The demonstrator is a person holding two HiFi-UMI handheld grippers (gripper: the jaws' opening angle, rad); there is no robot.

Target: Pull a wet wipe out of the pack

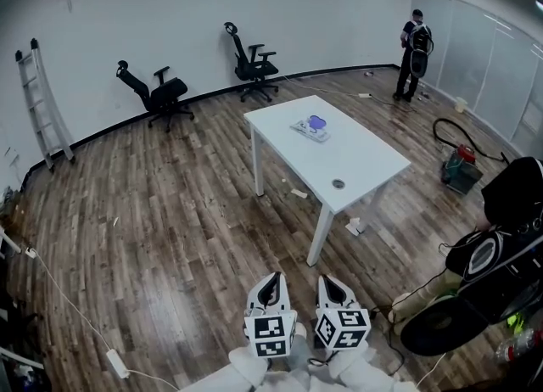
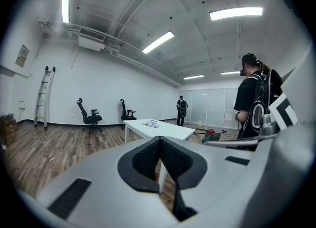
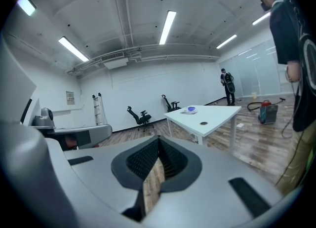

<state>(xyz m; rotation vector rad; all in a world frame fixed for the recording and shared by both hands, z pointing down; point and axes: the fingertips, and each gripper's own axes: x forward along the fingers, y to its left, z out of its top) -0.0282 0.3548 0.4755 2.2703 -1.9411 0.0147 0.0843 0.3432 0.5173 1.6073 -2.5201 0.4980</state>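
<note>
approach step, not yet begun: with left gripper [image 1: 270, 282] and right gripper [image 1: 336, 285] clenched empty at bottom centre and the wet wipe pack [image 1: 312, 127] lying on the white table [image 1: 356, 159] mid-frame, well apart, close in, then open over the pack.

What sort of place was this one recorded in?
Probably a sparsely furnished office or lab room: a white table on wood-pattern flooring, black office chairs along the wall, and a ladder leaning there.

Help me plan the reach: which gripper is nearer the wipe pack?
Right, marginally. Left gripper and right gripper are side by side, far from the pack, which lies ahead, slightly right.
</note>
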